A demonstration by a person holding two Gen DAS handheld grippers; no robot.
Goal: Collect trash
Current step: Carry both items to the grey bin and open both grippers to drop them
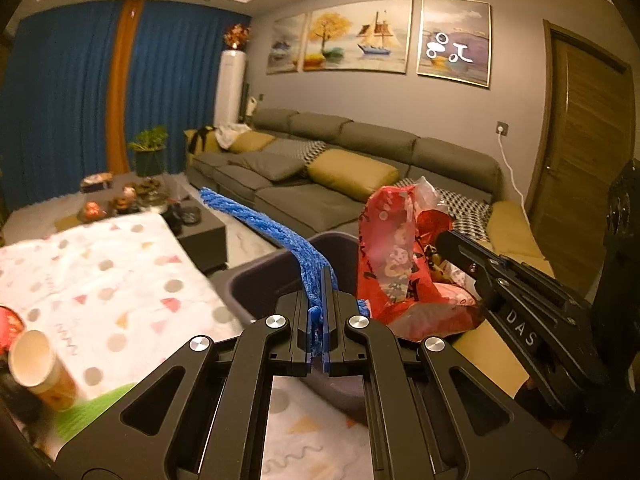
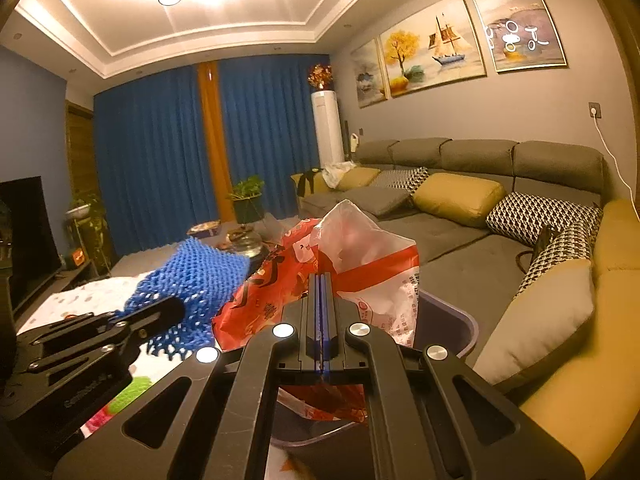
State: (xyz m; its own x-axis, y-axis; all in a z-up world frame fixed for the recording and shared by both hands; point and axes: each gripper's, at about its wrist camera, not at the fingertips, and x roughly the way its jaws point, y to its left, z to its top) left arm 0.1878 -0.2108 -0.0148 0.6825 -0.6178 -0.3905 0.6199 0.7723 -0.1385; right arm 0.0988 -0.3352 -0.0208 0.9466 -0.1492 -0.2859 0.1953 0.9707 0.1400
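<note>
Both tongs clamped, left gripper (image 1: 319,280) on blue foam netting (image 1: 260,220), right gripper (image 2: 321,280) on red-and-white plastic wrapper (image 2: 360,248), over the grey bin (image 1: 256,280) beside the dotted tablecloth's (image 1: 100,280) edge, grey sofa (image 1: 320,184) beyond.

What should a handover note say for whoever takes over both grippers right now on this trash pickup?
Left gripper: shut on the blue foam net, held above the near rim of the grey bin.
Right gripper: shut on the red and clear plastic bag, over the bin's opening.
Done: both pieces are picked up and brought to the bin.
Left: release both into the bin. A paper cup lies on the patterned cloth, possibly more trash to collect.
</note>
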